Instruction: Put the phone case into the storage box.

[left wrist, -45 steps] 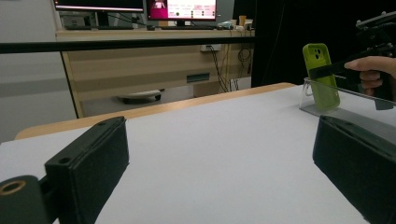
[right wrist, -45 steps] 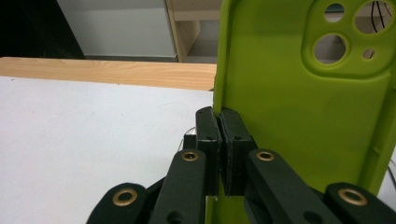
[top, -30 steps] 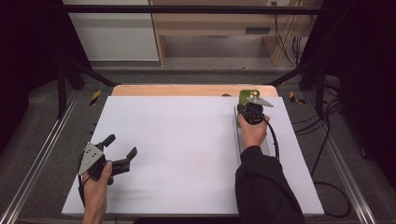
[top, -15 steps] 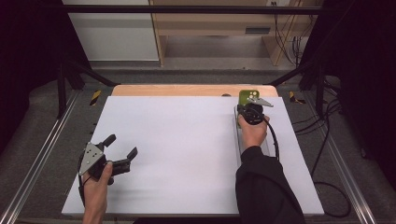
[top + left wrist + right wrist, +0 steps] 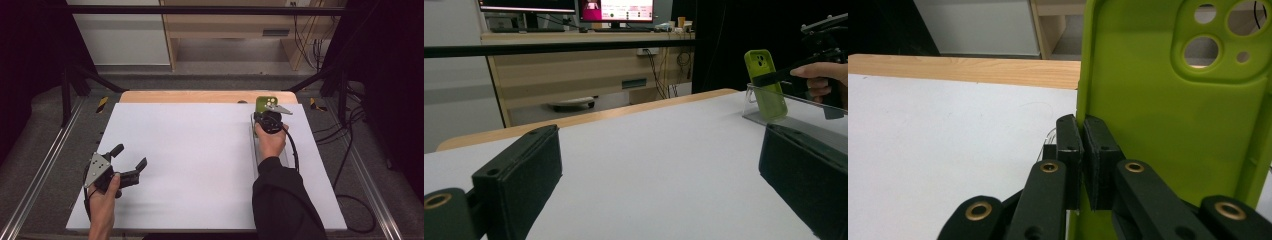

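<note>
A lime-green phone case (image 5: pixel 265 103) stands upright at the far right of the white table, resting in a clear plastic stand (image 5: pixel 254 137). My right gripper (image 5: pixel 267 112) is shut on the case's side edge. In the right gripper view the two pads (image 5: pixel 1070 145) pinch the left rim of the case (image 5: pixel 1168 115), whose camera cut-outs sit at the top; the gripper (image 5: pixel 1083 150) has no gap left. My left gripper (image 5: pixel 131 156) rests open near the front left, nothing between its fingers. The left gripper view shows its wide-apart jaws (image 5: pixel 659 165), with the case (image 5: pixel 764 75) and stand (image 5: pixel 784 107) far off.
The white mat (image 5: pixel 200 160) covers most of the wooden table (image 5: pixel 200 96). Black frame rails run along both sides, and cables (image 5: pixel 350 150) trail off the right edge. A cabinet and shelving stand beyond the far edge.
</note>
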### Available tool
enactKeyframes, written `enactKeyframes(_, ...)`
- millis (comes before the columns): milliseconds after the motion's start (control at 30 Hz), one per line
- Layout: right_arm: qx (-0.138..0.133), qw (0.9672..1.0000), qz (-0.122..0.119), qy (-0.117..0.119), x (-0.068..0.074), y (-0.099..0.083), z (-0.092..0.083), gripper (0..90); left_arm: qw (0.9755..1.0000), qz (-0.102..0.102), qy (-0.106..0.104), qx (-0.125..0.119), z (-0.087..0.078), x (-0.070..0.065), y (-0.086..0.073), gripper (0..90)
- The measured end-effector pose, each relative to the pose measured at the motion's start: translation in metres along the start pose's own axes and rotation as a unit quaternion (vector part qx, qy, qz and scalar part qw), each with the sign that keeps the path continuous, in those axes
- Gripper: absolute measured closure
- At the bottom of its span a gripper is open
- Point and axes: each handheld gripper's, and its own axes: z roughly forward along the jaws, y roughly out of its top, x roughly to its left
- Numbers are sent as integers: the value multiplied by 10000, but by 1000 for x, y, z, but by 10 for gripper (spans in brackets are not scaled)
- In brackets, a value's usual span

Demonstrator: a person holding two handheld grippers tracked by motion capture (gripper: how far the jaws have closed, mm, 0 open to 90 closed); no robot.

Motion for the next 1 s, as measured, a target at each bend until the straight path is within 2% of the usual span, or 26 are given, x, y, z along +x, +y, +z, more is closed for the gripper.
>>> enactKeyframes(533,-27,10000,-20,-14,2,1,-1,803,10000,1,-3,-3,0,0,0,32)
enactKeyframes(1000,-161,9999,17,-60,0,7,-11,777,10000,2,0,-4,0,0,0,32)
